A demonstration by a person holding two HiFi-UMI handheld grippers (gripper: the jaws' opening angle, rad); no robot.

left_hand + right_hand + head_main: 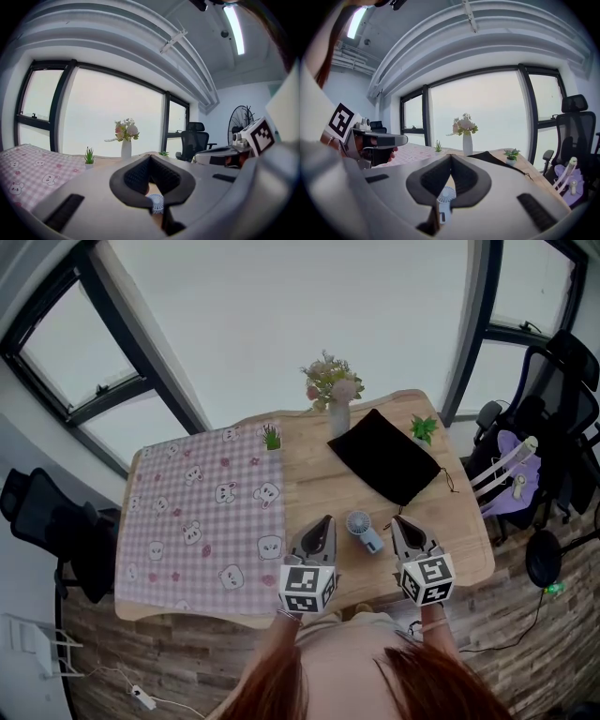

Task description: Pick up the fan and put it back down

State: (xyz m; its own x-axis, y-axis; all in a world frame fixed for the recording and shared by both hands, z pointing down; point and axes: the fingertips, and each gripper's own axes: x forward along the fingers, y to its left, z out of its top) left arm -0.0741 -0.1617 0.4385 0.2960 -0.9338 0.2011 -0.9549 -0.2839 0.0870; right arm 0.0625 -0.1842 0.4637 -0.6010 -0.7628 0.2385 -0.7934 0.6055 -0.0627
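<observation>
A small white and blue hand fan [362, 530] lies on the wooden table [450, 521] near its front edge, between my two grippers. My left gripper [326, 519] hovers just left of it, jaws shut with nothing in them. My right gripper [397, 519] hovers just right of it, also shut and holding nothing. In the left gripper view the fan [156, 202] shows through the gap behind the closed tips [150, 157]. In the right gripper view the fan [445, 198] shows the same way below the closed tips [451, 156]. Neither gripper touches the fan.
A pink checked cloth [202, 512] covers the table's left half. A black pouch [384, 457], a white vase of flowers [337, 409] and two small green plants [272, 437] [424, 429] stand farther back. Office chairs [553, 409] crowd the right side.
</observation>
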